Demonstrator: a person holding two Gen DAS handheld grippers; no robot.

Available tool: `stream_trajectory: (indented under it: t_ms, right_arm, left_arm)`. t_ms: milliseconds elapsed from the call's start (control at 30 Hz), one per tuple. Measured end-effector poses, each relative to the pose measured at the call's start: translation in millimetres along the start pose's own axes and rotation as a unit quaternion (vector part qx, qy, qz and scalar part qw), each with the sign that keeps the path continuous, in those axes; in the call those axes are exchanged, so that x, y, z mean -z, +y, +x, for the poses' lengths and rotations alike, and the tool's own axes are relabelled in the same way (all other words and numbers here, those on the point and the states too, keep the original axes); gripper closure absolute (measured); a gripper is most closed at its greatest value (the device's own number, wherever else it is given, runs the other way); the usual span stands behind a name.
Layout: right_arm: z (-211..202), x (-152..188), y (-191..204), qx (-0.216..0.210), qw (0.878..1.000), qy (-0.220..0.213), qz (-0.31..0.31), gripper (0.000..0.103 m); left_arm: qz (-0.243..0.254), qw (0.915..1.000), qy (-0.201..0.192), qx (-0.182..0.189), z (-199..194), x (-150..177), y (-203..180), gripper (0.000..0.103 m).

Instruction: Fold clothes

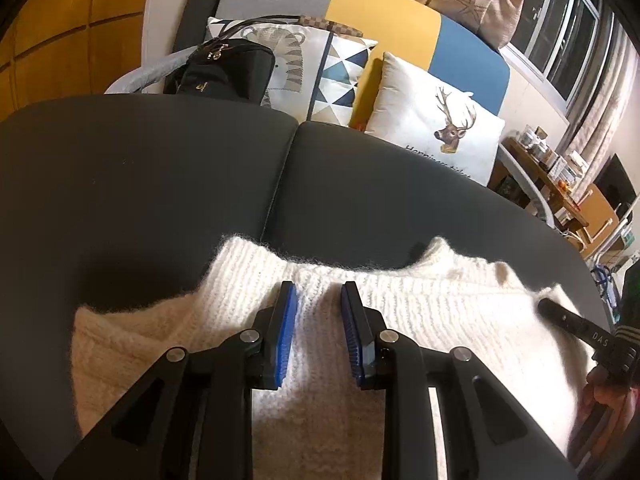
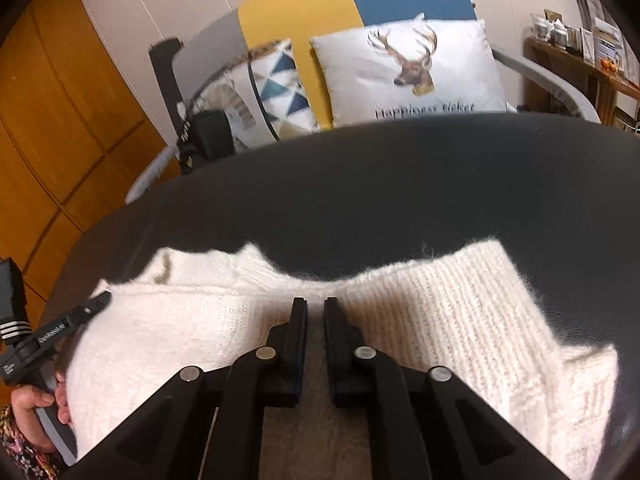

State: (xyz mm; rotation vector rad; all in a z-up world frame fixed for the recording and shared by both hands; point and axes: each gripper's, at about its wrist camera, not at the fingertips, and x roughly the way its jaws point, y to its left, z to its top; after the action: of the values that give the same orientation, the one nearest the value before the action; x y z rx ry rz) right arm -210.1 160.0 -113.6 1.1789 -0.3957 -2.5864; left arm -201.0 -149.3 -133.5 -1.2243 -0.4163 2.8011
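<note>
A white fluffy knit sweater point(image 1: 440, 312) point(image 2: 440, 308) lies spread on a dark grey cushioned surface point(image 1: 160, 168) point(image 2: 360, 184). My left gripper point(image 1: 319, 292) has blue pads and sits near the sweater's far edge, left of centre. A ridge of knit fills the gap between its jaws. My right gripper point(image 2: 315, 304) sits at the same edge further right, its jaws nearly together with fabric drawn in between them. Each gripper shows in the other's view, at the right edge point(image 1: 576, 324) and at the left edge point(image 2: 80, 316), held by a hand point(image 2: 36, 400).
Behind the dark surface stands a sofa with a deer pillow point(image 1: 436, 128) point(image 2: 408, 68), a triangle-pattern pillow point(image 1: 340, 72) and a black handbag point(image 1: 228, 70). A seam point(image 1: 284, 176) splits the dark cushions. A wooden shelf point(image 1: 548, 176) with small items is at the right, wooden cabinets point(image 1: 60, 32) at the left.
</note>
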Motion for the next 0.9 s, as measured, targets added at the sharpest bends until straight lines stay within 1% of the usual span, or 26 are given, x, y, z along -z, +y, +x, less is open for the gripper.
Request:
stream_trajectory:
  t_ms: [33,67,100,200,233,300,367,433,533,667,767,833,900]
  right_arm:
    - [-10,0,3,-0.01,1.0,-0.014,-0.005,0.092]
    - [-21,0,5,-0.017,0.999,-0.027,-0.01,0.092]
    - [-31,0,9,-0.015,0.999,-0.035,-0.019,0.092]
    - [-57,7,7,0.017,0.999,-0.035,-0.038,0.092]
    - [-62,11,0,0.027,0.998,-0.036,-0.036,0.092]
    - [-75,20,-21,0.044,0.998,-0.044,-0.012,0.092]
    - [-82,26,-37,0.055,0.997,-0.055,0.009,0.092]
    - [-86,31,-49,0.067,0.996,-0.057,0.02,0.092]
    - [-83,35,-63,0.074,0.996,-0.048,0.033,0.092]
    - [-75,38,-68,0.08,0.995,-0.041,0.043,0.092]
    - [-74,42,-77,0.088,0.993,-0.039,0.061,0.095]
    - [-74,43,-86,0.08,0.993,-0.039,0.079,0.098]
    - [-75,46,-96,0.066,0.992,-0.042,0.103,0.103]
  left_arm:
    - [-0.003,1.0,-0.006,0.0,-7,0,1,0.077]
    - [-0.005,0.9998,-0.021,-0.002,-16,1,4,0.077]
    - [-0.007,0.9993,-0.037,-0.004,-27,2,8,0.077]
    - [-0.011,0.9979,-0.062,-0.015,-48,10,17,0.077]
    - [-0.011,0.9975,-0.067,-0.021,-51,15,19,0.077]
    - [-0.012,0.9967,-0.073,-0.033,-57,23,25,0.077]
    - [-0.012,0.9967,-0.069,-0.041,-55,27,29,0.077]
    - [-0.015,0.9971,-0.059,-0.045,-51,30,33,0.077]
    - [-0.019,0.9976,-0.051,-0.043,-42,33,34,0.077]
    - [-0.018,0.9978,-0.045,-0.044,-39,35,33,0.077]
    - [-0.023,0.998,-0.044,-0.04,-38,37,35,0.077]
    - [-0.028,0.9979,-0.047,-0.034,-38,38,37,0.077]
    - [-0.047,0.9976,-0.048,-0.016,-38,40,46,0.077]
